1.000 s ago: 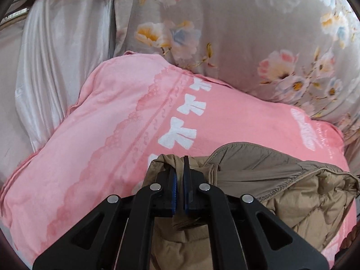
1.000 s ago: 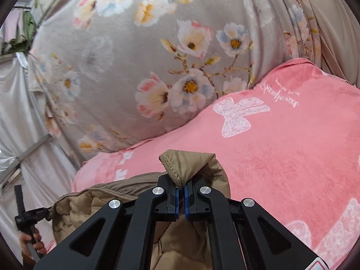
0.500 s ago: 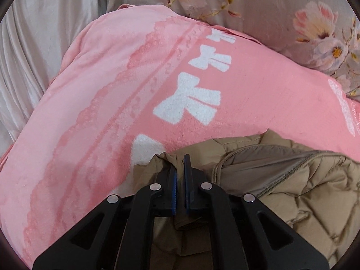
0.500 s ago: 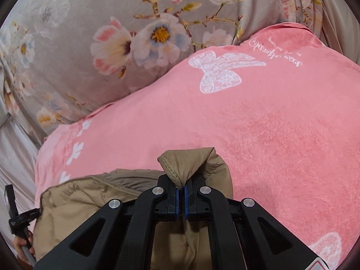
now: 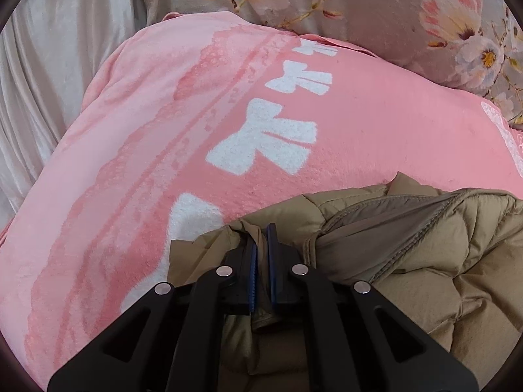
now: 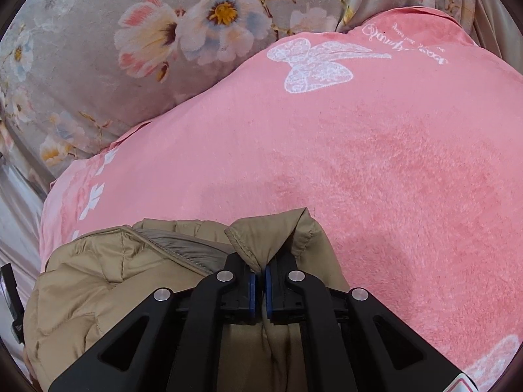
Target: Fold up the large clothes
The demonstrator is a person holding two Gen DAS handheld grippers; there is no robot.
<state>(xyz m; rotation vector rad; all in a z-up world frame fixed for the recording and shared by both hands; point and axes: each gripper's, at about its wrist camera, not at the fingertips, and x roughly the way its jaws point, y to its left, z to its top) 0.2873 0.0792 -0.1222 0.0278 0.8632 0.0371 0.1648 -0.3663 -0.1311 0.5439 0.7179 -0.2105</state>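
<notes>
Two wrist views look down along black grippers onto a pink fleece blanket (image 5: 376,124) printed with white bows. A tan quilted down jacket (image 5: 441,261) lies bunched at the near edge of the blanket, close to both cameras.

The left gripper (image 5: 261,245) is clenched on a fold of the jacket's tan fabric, which is pinched between its blue pads and hangs down below them. In this view the jacket spreads to the right, its stitched hem and grey-brown lining showing. To the left and ahead the blanket is bare, running to a paler pink border strip.

The right gripper (image 6: 259,272) is likewise clenched on the jacket (image 6: 98,287), with a peak of hemmed fabric standing up from between its pads. Here the jacket's bulk lies to the left, and a wide stretch of open blanket (image 6: 392,179) extends ahead and to the right.

The blanket's far edge meets a grey floral cloth (image 6: 98,75) that rises behind it. Pale satin drapery (image 5: 55,65) hangs beyond the blanket's left edge. A small part of the other black gripper tool shows at the far left rim of the right view.
</notes>
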